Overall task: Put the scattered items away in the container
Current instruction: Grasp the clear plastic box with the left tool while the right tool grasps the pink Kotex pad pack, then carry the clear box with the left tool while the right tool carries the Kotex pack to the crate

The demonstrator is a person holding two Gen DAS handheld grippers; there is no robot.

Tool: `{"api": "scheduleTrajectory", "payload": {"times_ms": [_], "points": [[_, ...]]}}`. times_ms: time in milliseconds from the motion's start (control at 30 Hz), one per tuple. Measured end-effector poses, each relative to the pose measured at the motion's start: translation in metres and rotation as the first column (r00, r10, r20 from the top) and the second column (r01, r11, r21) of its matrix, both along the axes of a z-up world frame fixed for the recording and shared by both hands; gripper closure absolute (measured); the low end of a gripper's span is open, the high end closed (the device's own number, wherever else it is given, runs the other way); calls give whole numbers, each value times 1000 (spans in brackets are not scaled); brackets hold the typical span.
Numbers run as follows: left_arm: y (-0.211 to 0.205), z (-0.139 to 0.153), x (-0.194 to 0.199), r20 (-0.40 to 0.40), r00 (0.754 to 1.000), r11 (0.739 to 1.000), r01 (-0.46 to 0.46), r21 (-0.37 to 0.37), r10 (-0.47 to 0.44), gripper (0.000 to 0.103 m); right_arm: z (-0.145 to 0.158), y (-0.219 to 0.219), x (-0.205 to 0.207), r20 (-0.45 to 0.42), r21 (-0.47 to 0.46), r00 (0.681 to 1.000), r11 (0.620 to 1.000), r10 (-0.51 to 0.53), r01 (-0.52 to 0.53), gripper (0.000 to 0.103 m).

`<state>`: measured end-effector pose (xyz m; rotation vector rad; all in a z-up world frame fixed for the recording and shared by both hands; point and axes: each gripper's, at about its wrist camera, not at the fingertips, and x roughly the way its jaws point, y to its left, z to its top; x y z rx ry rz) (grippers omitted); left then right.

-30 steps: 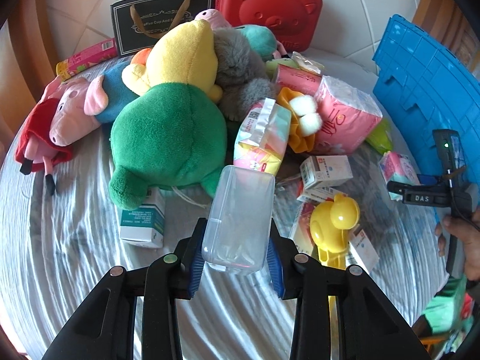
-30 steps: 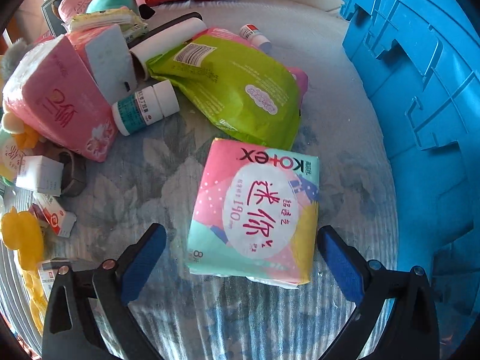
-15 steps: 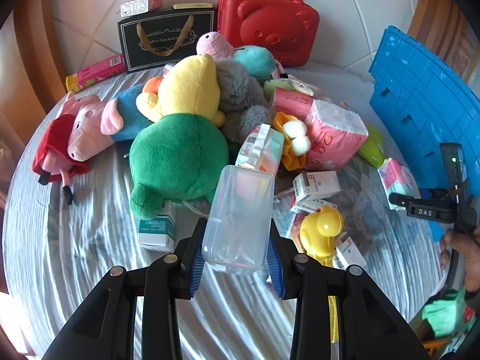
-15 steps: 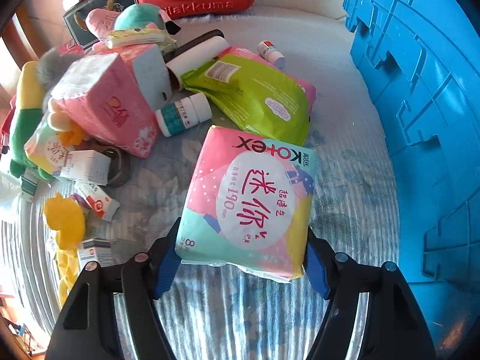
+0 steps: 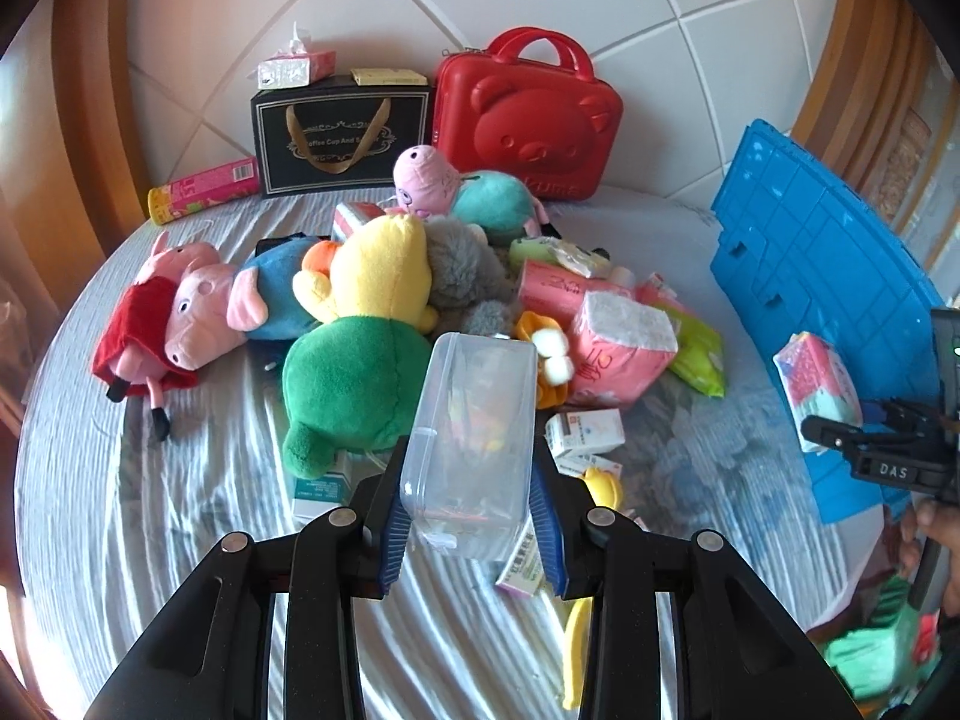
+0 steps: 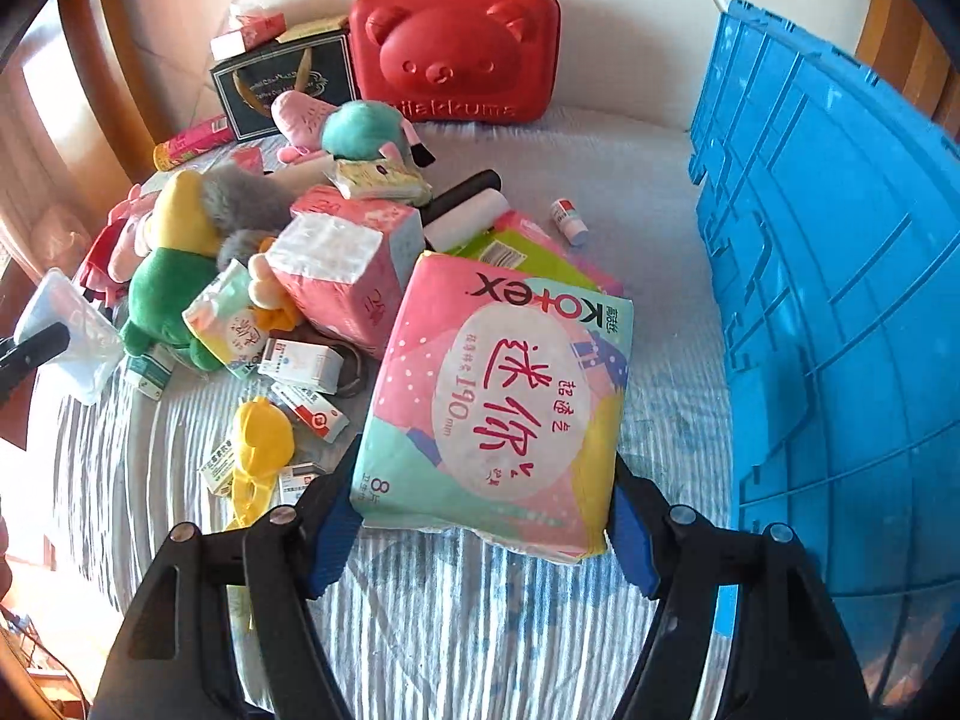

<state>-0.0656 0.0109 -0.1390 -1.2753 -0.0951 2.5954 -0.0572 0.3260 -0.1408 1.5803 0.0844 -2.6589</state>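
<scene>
Sitting pinched between right claw [image 6: 480,525]: Kotex pack [image 6: 498,402]

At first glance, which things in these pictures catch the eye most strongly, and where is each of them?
The big blue crate fills the right side of the bed. A red bear-face case stands at the back wall, with a heap of plush toys in front of it, the green one nearest. Close to the cameras, the left tongs clamp a clear plastic box, and the right tongs clamp a pink Kotex pack.
</scene>
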Motion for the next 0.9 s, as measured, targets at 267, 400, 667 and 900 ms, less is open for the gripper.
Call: {"api": "scheduleTrajectory", "payload": {"times_ms": [267, 400, 667, 900], "points": [[-1, 32, 2, -61, 998, 1000, -5, 3, 5, 70, 67, -11, 28, -97, -29, 995, 999, 25, -28, 33], [0, 50, 4, -93, 996, 1000, -2, 3, 2, 70, 90, -21, 41, -140, -47, 989, 998, 43, -50, 33], [1, 79, 14, -152, 988, 1000, 1, -10, -2, 70, 112, -36, 59, -190, -76, 978, 992, 80, -96, 33], [5, 92, 25, -184, 983, 1000, 1, -4, -2, 70, 126, -35, 67, -220, -79, 971, 991, 91, -110, 33]]}}
